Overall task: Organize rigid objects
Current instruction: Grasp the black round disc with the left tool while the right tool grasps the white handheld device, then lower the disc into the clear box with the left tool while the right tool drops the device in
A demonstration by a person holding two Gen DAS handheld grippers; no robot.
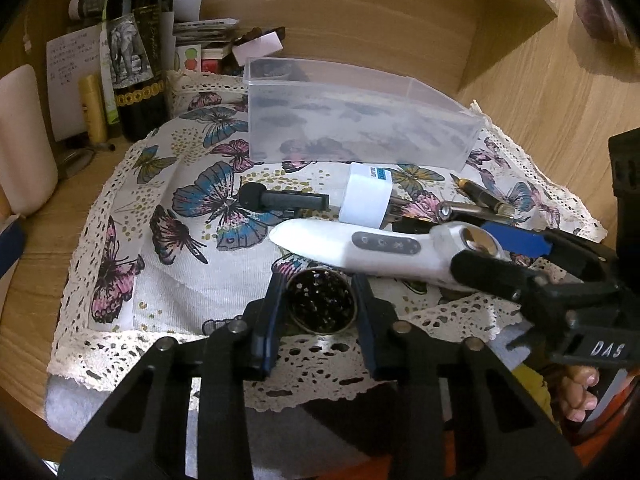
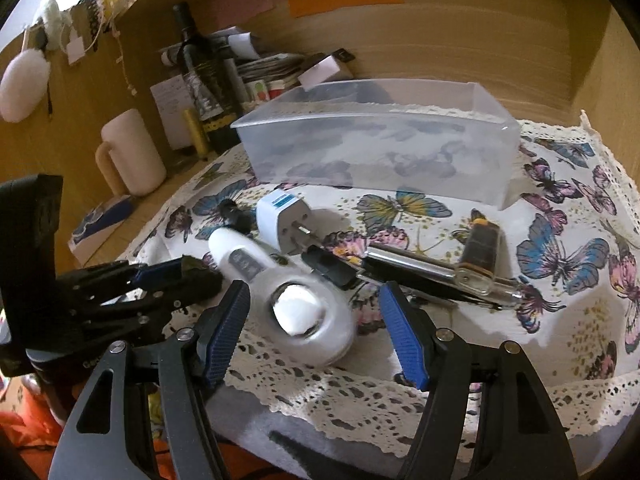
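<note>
A clear plastic bin (image 1: 360,120) (image 2: 380,148) stands at the back of the butterfly cloth (image 1: 160,260) (image 2: 560,248). In front lie a white handheld device (image 1: 360,248) (image 2: 308,316), a white plug adapter (image 1: 366,196) (image 2: 282,220), a black clip microphone (image 1: 280,200), a pen (image 1: 480,196) (image 2: 424,268) and a small clear-and-black piece (image 2: 480,256). My left gripper (image 1: 320,300) has its jaws around a round metal tin (image 1: 322,304), touching or nearly so. My right gripper (image 2: 316,312) is open, its jaws either side of the device's round head.
A dark wine bottle (image 1: 138,52) (image 2: 204,80), papers, a cream mug (image 2: 132,156) and a yellow tube (image 1: 93,108) crowd the back left against the wooden wall. The cloth's lace edge (image 1: 320,364) hangs at the table front.
</note>
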